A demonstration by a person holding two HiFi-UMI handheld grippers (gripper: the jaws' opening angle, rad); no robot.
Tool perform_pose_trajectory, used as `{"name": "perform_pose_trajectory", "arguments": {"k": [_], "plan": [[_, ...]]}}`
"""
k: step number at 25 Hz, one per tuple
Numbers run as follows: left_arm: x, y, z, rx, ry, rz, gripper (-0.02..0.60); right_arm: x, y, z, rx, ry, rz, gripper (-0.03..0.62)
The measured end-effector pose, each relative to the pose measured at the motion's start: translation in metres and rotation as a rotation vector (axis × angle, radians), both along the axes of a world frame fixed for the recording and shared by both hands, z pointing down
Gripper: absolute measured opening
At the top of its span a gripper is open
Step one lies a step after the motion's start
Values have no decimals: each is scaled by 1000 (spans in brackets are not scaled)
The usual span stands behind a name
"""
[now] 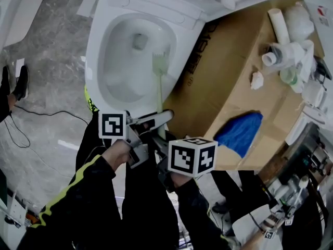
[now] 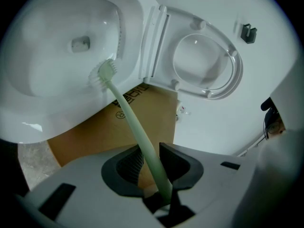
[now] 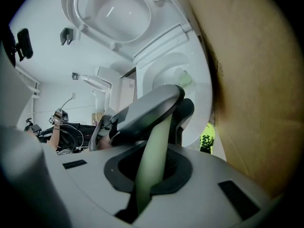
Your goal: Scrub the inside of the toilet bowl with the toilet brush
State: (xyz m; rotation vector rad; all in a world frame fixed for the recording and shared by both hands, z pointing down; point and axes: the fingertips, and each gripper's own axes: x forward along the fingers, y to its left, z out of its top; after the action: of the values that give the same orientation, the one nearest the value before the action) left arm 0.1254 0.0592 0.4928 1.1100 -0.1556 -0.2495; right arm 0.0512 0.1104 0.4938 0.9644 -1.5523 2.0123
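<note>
Both claws are clamped on the pale green handle of the toilet brush (image 1: 158,90). The left claw (image 2: 152,159) has its dark pads closed tight against the shaft, and the right claw (image 3: 153,167) pinches the same shaft lower down, nearer the person, so neither has any gap to spare. The toilet bowl (image 1: 117,82) fills the upper centre of the head view. The brush's bristled head sits inside it at centre right, against the inner wall just below the rim, well clear of the drain opening. The seat and lid (image 2: 204,65) are up, at the upper right of the left gripper view, and a cardboard box (image 1: 234,87) stands just beside the bowl on the right. The handle is thin and smooth and looks as if it would bend. Hard pressure on the porcelain could bow it or let it rotate in the pads. With the head so near the rim, an upward stroke could pop the bristles over the edge and flick water onto the box.
</note>
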Motion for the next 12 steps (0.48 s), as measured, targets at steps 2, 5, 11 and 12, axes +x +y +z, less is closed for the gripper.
{"name": "perform_pose_trajectory", "arguments": {"k": [2, 5, 11, 12], "plan": [[3, -6, 2, 9, 3, 2, 109, 3, -5, 2, 3, 5, 0, 18], [5, -17, 4, 28, 8, 2, 110, 6, -18, 5, 24, 18, 2, 18], [13, -40, 4, 66, 23, 6, 110, 14, -41, 8, 62, 39, 15, 17], [14, -44, 4, 69, 23, 4, 109, 15, -45, 8, 67, 41, 13, 17]]}}
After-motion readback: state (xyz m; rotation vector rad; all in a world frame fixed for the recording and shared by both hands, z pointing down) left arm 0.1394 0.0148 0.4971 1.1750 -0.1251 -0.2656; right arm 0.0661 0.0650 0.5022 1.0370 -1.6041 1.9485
